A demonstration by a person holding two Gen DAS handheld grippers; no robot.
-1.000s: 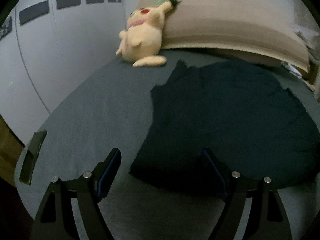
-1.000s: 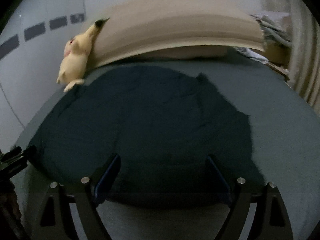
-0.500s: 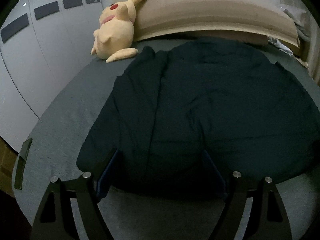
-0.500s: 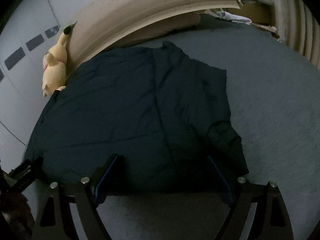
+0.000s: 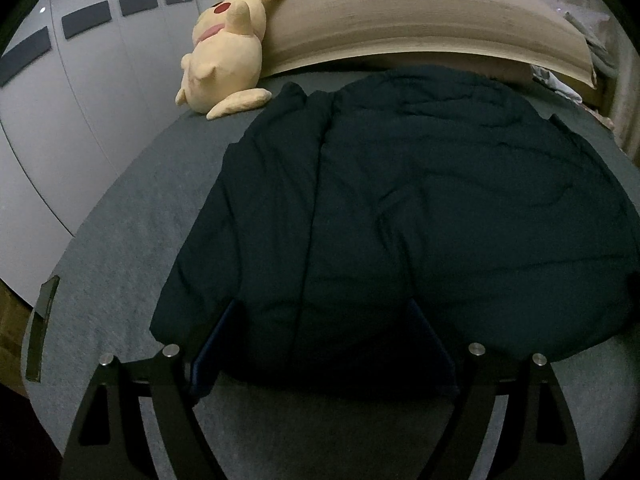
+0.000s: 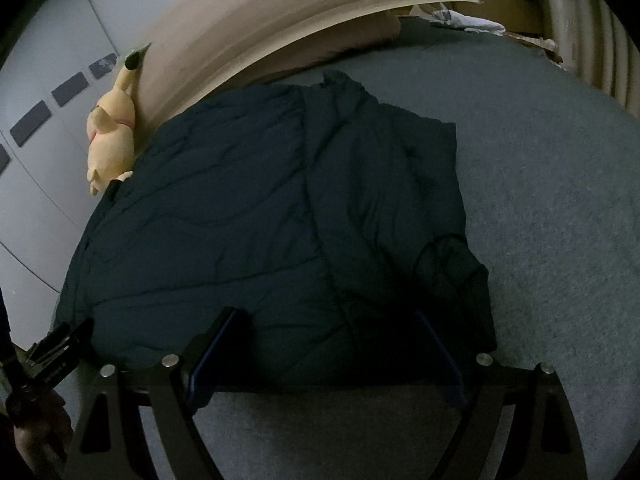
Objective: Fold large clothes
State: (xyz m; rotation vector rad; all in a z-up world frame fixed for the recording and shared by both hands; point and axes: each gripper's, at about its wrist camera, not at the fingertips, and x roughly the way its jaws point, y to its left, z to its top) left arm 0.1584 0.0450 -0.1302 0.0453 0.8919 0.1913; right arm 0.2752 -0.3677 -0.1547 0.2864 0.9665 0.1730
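We are holding both tools over a grey bed cover (image 5: 120,240) in a dim room. The dark jacket (image 5: 400,220) is lying flat across the cover, its near hem just ahead of the tool tips. The left gripper (image 5: 322,344) is standing spread wide, pinching nothing; the right gripper (image 6: 326,344) is likewise spread and empty. A yellow plush toy (image 5: 224,52) is leaning against the tan headboard (image 5: 420,20), beside a white wardrobe (image 5: 80,80). Crumpled clutter (image 6: 472,20) is lying at the far right corner.

The jacket (image 5: 400,208) lies on the bed (image 5: 120,240), hem at the near edge; the plush toy (image 5: 224,56) sits at the far left corner, against the headboard (image 5: 400,24).
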